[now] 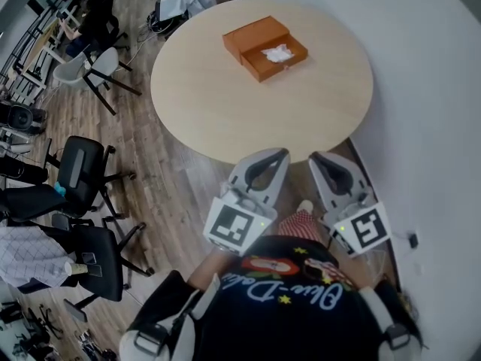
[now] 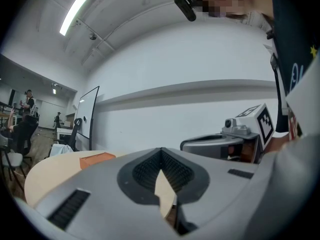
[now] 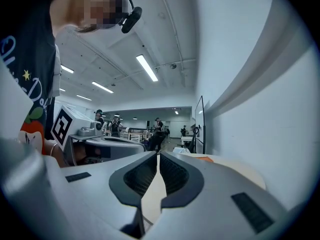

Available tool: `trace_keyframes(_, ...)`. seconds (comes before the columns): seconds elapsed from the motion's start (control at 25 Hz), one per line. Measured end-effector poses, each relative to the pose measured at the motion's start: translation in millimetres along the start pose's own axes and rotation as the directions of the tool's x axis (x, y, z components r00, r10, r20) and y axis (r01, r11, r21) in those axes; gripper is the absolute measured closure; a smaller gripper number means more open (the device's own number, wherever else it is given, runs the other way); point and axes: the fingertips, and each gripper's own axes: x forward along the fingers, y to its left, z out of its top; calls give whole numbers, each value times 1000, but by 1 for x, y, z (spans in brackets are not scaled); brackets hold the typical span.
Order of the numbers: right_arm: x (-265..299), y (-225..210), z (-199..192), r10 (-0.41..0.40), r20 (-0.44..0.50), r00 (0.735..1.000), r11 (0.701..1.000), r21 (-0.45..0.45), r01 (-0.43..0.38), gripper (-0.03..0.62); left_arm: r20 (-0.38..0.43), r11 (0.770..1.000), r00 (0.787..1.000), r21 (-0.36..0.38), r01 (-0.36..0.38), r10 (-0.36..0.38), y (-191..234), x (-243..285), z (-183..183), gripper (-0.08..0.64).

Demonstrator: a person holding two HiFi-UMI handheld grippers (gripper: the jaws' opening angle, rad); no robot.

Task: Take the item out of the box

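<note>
An orange box (image 1: 265,47) lies on the far side of the round wooden table (image 1: 225,104), its drawer pulled open with a white crumpled item (image 1: 276,53) inside. My left gripper (image 1: 276,156) and right gripper (image 1: 319,160) are both held close to my body at the table's near edge, far from the box. Both are shut with nothing between the jaws. In the left gripper view (image 2: 161,154) the box (image 2: 97,158) shows as a low orange slab; in the right gripper view (image 3: 158,156) only a sliver of the box (image 3: 206,158) shows.
A white wall (image 1: 421,89) runs along the right, close to the table. Black office chairs (image 1: 79,171) and a white chair (image 1: 94,66) stand on the wooden floor to the left. Desks and people are far off across the room.
</note>
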Motion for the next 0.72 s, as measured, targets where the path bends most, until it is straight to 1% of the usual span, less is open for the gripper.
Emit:
trace_keyframes(0.52,18,-60,8,102,8,995,995,15,-102,594,-27,995,995,14,-94,94,13,57,9,575)
trace_keyframes(0.72,17,-82,4,124,9,992,992,24,-124,594,-44,993,992,23,-117,118,10,79,9,575)
